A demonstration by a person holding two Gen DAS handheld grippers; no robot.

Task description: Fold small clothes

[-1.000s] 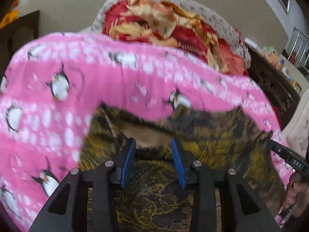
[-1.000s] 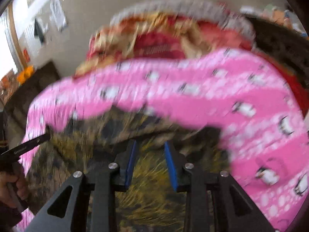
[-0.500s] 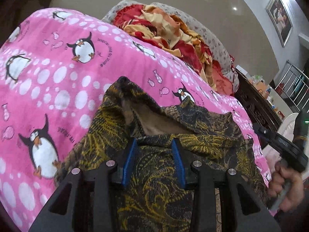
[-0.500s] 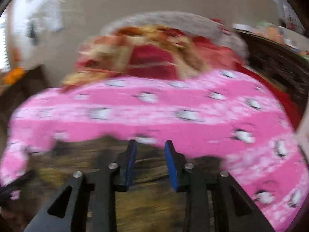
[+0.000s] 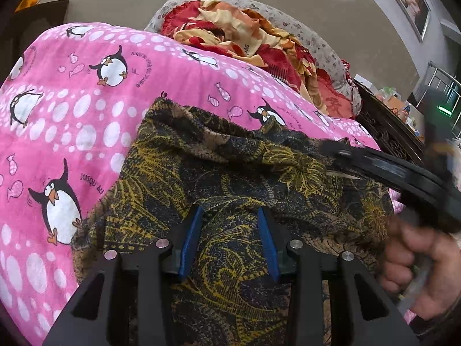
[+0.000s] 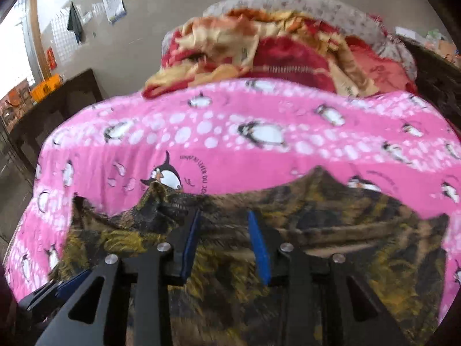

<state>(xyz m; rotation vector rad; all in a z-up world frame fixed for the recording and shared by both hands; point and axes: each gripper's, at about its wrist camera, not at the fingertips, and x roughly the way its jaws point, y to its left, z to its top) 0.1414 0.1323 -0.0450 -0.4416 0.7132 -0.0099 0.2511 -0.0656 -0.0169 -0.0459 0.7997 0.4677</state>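
The dark cloth (image 5: 230,178) lies flat on the pink blanket (image 5: 72,115) so it can be folded. Both grippers, left (image 5: 230,236) and right (image 6: 223,242), hang over it at 6 o'clock, jaws apart, holding nothing.

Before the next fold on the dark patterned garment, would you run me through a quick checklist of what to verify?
1. Garment lies on the pink penguin blanket: ok.
2. Garment flat: not ok, its far edge is bunched and rumpled.
3. Left gripper over the garment, fabric between the jaws: ok; firm pinch: cannot tell.
4. Right gripper holding cloth: cannot tell, view blurred.
5. Red and yellow bedding lies apart from the garment: ok.
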